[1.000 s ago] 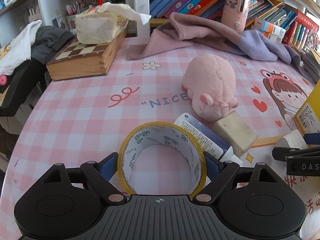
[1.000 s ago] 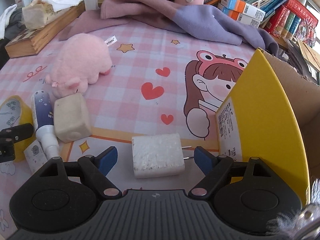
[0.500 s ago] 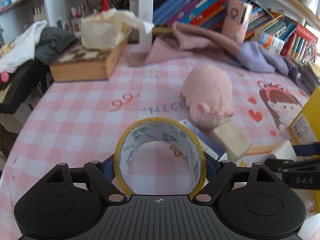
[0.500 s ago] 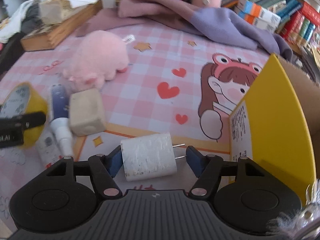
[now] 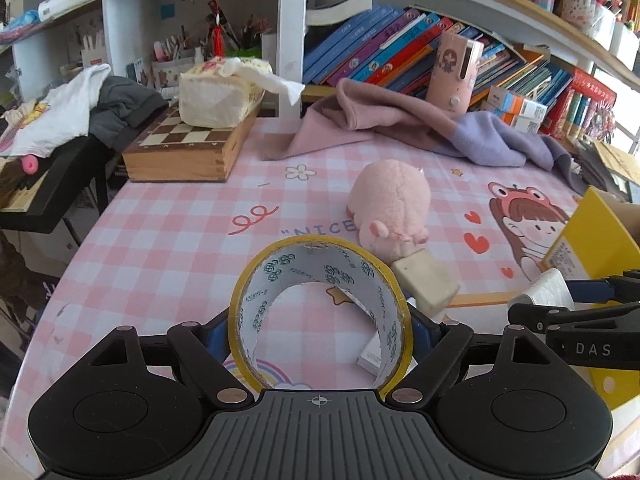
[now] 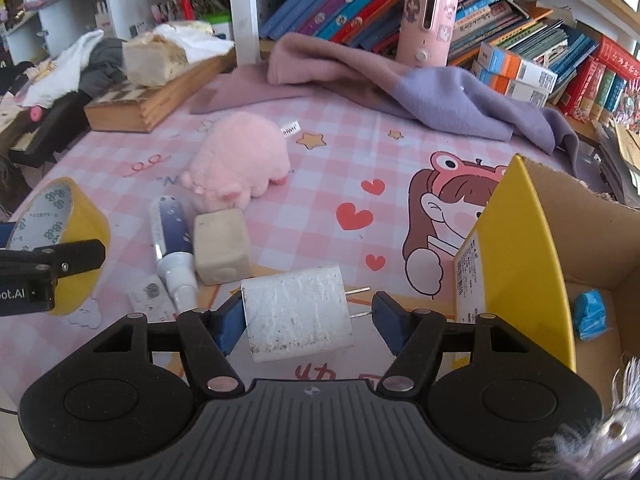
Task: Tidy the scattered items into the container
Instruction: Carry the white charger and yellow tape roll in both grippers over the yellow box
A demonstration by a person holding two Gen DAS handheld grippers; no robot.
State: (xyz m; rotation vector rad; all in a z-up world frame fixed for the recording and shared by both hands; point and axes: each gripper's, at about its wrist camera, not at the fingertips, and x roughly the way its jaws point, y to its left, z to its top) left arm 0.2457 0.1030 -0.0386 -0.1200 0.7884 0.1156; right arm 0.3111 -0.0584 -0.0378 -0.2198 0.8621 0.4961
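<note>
**Desk:** What did you have in each claw at that moment?

**Operator:** On my left, the left gripper (image 5: 320,330) was clamped across the roll of yellow tape (image 5: 322,308), one blue pad on each side of the ring. The roll stood on edge between the fingers, and through its hole I could see the pink checked tablecloth (image 5: 168,240) below. On my right, the right gripper (image 6: 306,316) pinched the white charger plug (image 6: 296,312) end to end: the left pad sat on its flat back and the right pad met the tips of its two prongs.

**Desk:** And the container?

**Operator:** The cardboard box with the yellow flap (image 6: 520,264) stood at the right edge of the table, just beside my right claw. Inside it I saw a small blue wrapped thing (image 6: 590,314) on the floor of the box.

**Desk:** What lay loose on the table?

**Operator:** The pink plush toy (image 6: 240,160) lay near the middle. Touching its snout end was a beige foam cube (image 6: 222,246), and alongside the cube lay a blue-and-white spray bottle (image 6: 172,240), nozzle toward me. A small white packet (image 6: 150,300) lay beside the nozzle. Further back, a pink and lilac cloth (image 6: 400,80) was bunched up against the bookshelf.
</note>
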